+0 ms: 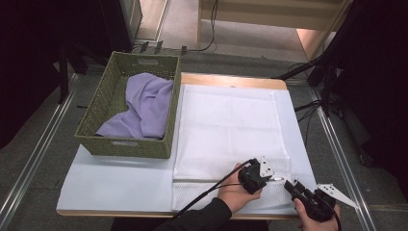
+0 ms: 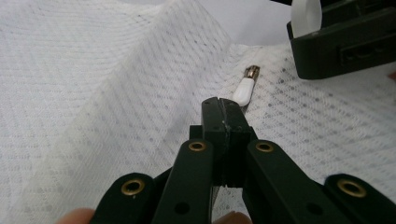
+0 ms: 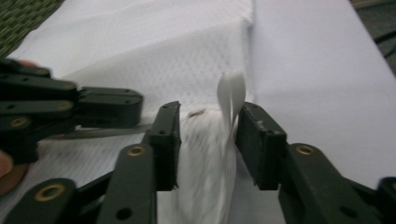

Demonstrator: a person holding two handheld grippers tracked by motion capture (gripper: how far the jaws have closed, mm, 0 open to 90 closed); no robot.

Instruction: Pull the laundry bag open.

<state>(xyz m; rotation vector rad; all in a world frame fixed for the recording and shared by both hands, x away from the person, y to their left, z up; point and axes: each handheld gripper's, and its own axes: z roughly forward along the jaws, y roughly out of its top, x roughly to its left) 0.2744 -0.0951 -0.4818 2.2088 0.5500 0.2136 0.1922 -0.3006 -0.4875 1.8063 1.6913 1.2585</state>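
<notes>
Mesh laundry bag point(image 1: 228, 127): lay flat and white on the table point(image 1: 110, 180), well ahead of both pairs of jaws except for its near zipper edge, gathered between them. Purple garment point(image 1: 146, 103) sat bunched in the woven basket point(image 1: 113, 144), far beyond and left of the jaws, not yet moved toward the bag. Left gripper point(image 1: 263, 177) seen with jaws pressed fully together on the bag's fabric beside the zipper line, pinning that edge in place. Right gripper point(image 1: 290, 184) seen with jaws part-open, a fold of mesh and a white tab point(image 3: 232, 98) standing in the gap, left pad apart from the cloth; contact at the right pad hard to tell through blur. Zipper pull point(image 2: 244, 86) lay just past the tips of the left jaws, white tag trailing back toward them, metal slider at its far end. Judged early: bag edge anchored, pull not yet firmly gripped, zipper apparently closed, opening and loading of the garment left to do.
</notes>
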